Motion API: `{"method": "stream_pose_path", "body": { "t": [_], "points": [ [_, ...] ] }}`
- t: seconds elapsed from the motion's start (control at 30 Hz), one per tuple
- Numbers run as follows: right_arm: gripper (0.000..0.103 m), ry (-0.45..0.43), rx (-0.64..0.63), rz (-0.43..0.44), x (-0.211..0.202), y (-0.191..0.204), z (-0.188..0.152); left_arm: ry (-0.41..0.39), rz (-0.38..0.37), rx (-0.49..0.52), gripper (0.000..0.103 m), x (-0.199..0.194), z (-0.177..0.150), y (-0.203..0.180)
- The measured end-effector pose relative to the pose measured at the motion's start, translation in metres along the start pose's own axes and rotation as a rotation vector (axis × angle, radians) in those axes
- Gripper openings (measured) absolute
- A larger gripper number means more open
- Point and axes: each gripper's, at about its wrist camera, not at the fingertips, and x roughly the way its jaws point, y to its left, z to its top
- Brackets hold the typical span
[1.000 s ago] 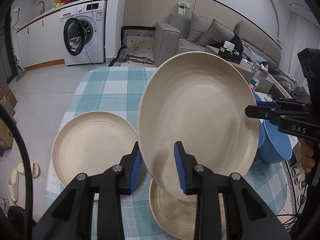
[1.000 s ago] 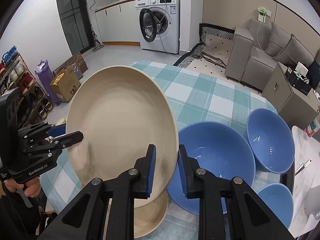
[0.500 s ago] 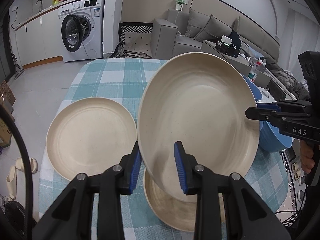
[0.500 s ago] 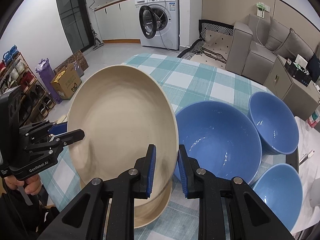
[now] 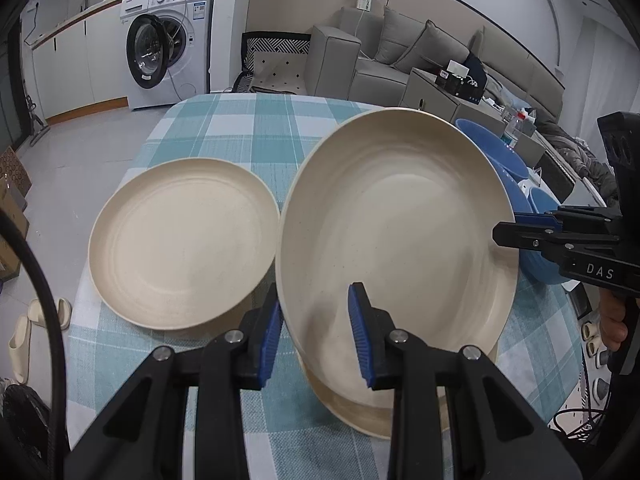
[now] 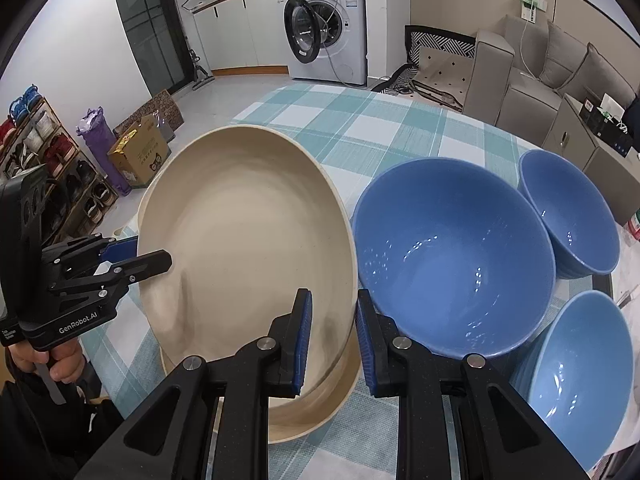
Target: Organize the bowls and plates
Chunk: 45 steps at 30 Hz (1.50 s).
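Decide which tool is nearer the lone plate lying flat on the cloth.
Left. The left tool, gripping the raised plate, is right beside the lone plate; the right tool grips the raised plate's opposite rim.

Both wrist views look steeply down, close, sharing the cream plate point(image 5: 396, 240).

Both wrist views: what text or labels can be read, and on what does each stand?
"DAS": on the right gripper, seen from the left wrist.
"GenRobot.AI": on the left gripper, seen from the right wrist.
Washing machine panel and sticker: too small to read.
Cardboard box print: too blurred to read.
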Motion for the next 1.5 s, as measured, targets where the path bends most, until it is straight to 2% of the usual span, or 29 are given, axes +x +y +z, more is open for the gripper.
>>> {"method": "stream_pose_path", "body": {
  "t": [0.97, 1.5],
  "points": [
    [0.022, 0.065, -0.001, -0.032, 0.031, 0.006, -0.032, 0.055, 0.016, 0.027, 0.031, 0.019, -0.020, -0.005],
    [0.025, 0.075, -0.065, -0.094, 0.041, 0.012, -0.039, 0.072, 0.068, 0.081, 0.031, 0.027, -0.027, -0.014]
  ]
}}
